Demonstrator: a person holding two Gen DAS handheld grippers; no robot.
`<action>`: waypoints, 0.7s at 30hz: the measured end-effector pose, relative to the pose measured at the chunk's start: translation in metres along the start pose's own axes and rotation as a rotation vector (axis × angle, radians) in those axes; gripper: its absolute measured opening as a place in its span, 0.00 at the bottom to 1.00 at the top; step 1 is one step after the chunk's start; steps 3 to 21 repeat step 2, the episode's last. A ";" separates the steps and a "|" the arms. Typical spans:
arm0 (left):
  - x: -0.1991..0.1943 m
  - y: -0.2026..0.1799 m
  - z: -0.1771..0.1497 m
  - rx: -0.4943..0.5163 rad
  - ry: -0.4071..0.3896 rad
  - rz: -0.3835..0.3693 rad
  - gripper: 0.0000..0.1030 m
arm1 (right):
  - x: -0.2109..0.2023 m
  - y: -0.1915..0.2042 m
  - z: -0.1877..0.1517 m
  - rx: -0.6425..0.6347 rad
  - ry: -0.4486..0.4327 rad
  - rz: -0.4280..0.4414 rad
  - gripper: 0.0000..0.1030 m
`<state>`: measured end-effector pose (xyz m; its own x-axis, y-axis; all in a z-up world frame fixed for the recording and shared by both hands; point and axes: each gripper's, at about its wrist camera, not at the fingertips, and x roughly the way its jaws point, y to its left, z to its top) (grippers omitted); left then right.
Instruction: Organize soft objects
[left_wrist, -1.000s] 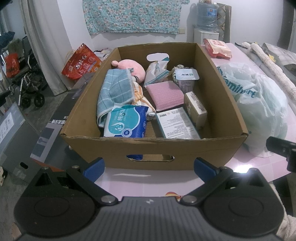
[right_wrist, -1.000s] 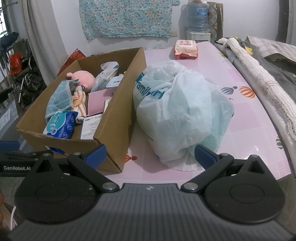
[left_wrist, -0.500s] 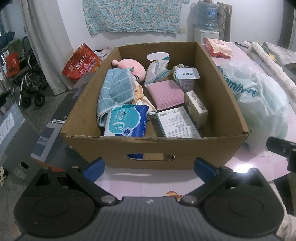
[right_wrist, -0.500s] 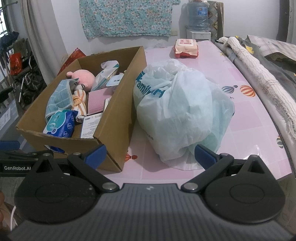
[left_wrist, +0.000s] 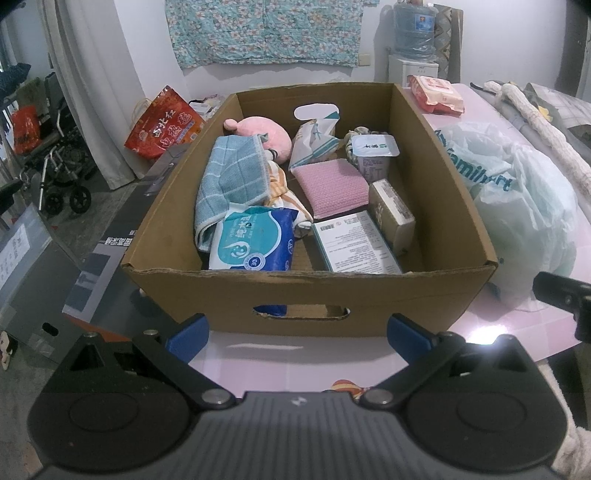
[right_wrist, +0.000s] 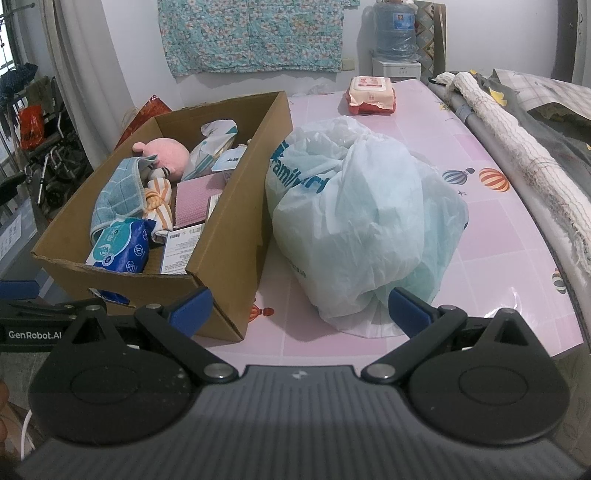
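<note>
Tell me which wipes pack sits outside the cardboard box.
The red-and-white wipes pack at the table's far end; the blue wipes pack lies inside the box.

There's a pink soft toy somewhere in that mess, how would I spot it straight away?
Look for the open cardboard box on the pink table, left of the big white plastic bag. In the box's far left corner lies the pink plush toy, partly under the blue checked towel. It is the only rounded, fuzzy pink thing; the other pink item, a flat cloth, is square.

A lived-in home room; floral cloth (right_wrist: 255, 35) on the wall; water jug (right_wrist: 396, 29); folded wheelchair (left_wrist: 55, 173)
</note>
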<state>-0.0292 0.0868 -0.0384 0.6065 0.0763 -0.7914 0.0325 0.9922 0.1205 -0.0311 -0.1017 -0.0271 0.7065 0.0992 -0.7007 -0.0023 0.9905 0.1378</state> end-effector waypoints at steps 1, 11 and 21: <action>0.000 0.001 -0.001 -0.001 0.001 0.001 1.00 | 0.000 0.000 0.000 0.000 0.000 0.000 0.99; 0.000 0.001 -0.001 -0.001 0.001 0.002 1.00 | 0.000 0.000 0.000 0.000 0.000 0.001 0.99; 0.000 0.001 -0.001 -0.001 0.001 0.002 1.00 | 0.000 0.000 0.000 0.000 0.000 0.001 0.99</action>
